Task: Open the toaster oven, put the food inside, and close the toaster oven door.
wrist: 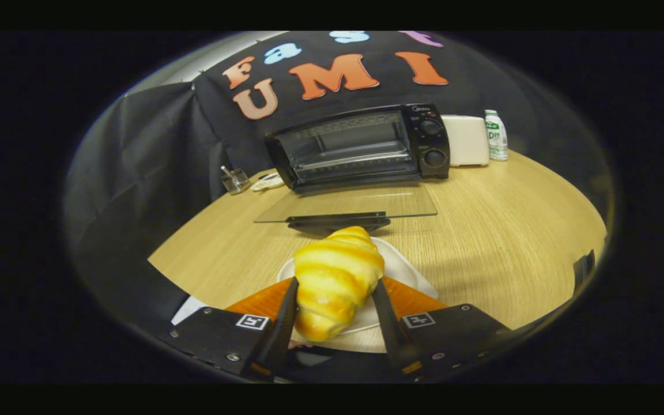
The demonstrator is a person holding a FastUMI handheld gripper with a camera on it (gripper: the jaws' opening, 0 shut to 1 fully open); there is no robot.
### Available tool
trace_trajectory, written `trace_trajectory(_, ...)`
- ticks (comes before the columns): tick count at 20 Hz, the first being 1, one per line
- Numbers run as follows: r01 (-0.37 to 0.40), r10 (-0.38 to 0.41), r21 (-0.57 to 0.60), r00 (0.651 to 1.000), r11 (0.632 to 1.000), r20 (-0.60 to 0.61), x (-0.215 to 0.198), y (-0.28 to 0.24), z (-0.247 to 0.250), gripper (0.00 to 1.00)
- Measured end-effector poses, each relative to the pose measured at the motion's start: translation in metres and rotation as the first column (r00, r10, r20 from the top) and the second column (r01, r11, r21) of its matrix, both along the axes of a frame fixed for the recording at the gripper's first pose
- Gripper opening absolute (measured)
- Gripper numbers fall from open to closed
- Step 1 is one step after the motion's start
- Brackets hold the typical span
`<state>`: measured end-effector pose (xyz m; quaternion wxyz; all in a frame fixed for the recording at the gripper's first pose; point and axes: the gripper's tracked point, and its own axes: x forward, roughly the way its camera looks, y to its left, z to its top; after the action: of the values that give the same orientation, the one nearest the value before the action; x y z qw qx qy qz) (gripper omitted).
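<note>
A golden croissant [336, 278] sits between my two fingers, and both press on its sides, so my gripper [334, 300] is shut on it. Under and behind the croissant lies a white plate [404, 266] on the wooden table [505, 242]. Beyond the plate stands the black toaster oven [361, 147]. Its glass door [348, 206] is folded down flat toward me, with the black handle at its near edge. The cavity is open and a wire rack shows inside. Two knobs sit on the oven's right panel.
A white box [467, 140] and a small white-and-green bottle [496, 135] stand right of the oven. Left of the oven are a small glass jar [235, 180] and a white object [267, 183]. Black cloth hangs behind and to the left.
</note>
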<state>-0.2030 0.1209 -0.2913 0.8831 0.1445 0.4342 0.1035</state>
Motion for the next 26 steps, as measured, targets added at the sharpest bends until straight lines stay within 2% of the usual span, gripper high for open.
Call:
trace_trajectory(7,0.026,-0.042,0.183,0.996,0.983,0.085,0.043,0.023,0.027,0.69)
trace_trajectory(17,0.103,-0.158,0.334,0.977,0.937,0.144,0.140,0.020,0.041,0.68)
trace_trajectory(24,0.169,-0.222,0.339,0.967,0.925,0.124,0.202,0.017,0.023,0.69)
trace_trajectory(26,0.178,-0.223,0.316,0.968,0.932,0.115,0.217,0.019,0.014,0.68)
